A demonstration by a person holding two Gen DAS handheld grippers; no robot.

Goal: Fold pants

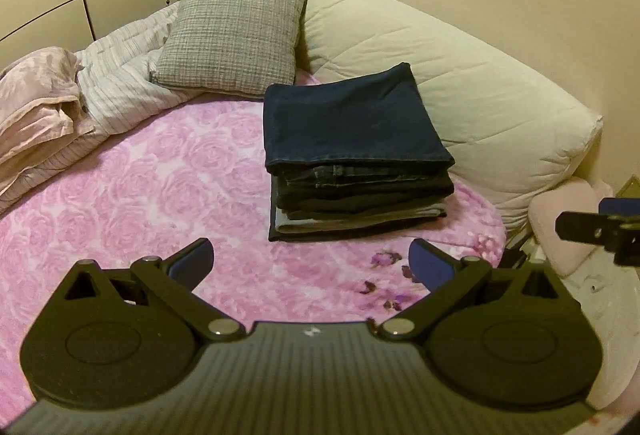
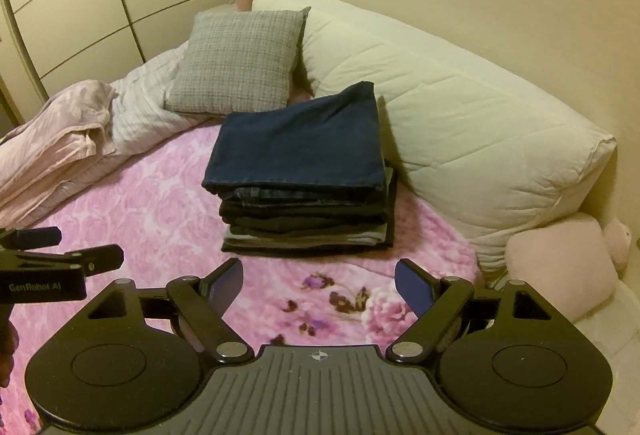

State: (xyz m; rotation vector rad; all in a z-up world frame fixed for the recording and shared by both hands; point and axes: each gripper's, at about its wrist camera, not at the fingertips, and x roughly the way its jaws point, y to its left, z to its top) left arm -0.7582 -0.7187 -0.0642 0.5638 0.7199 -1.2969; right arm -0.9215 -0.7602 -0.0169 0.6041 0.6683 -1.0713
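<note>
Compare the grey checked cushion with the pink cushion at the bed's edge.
The grey cushion has a woven check pattern; the pink cushion is plain and looks fuzzy. The grey cushion is propped up, leaning back near the long cream pillow and over the striped duvet; the pink cushion sits lower, at the pillow's near end, off the pink floral blanket. Both are roughly square, and neither touches the stack of folded pants.
</note>
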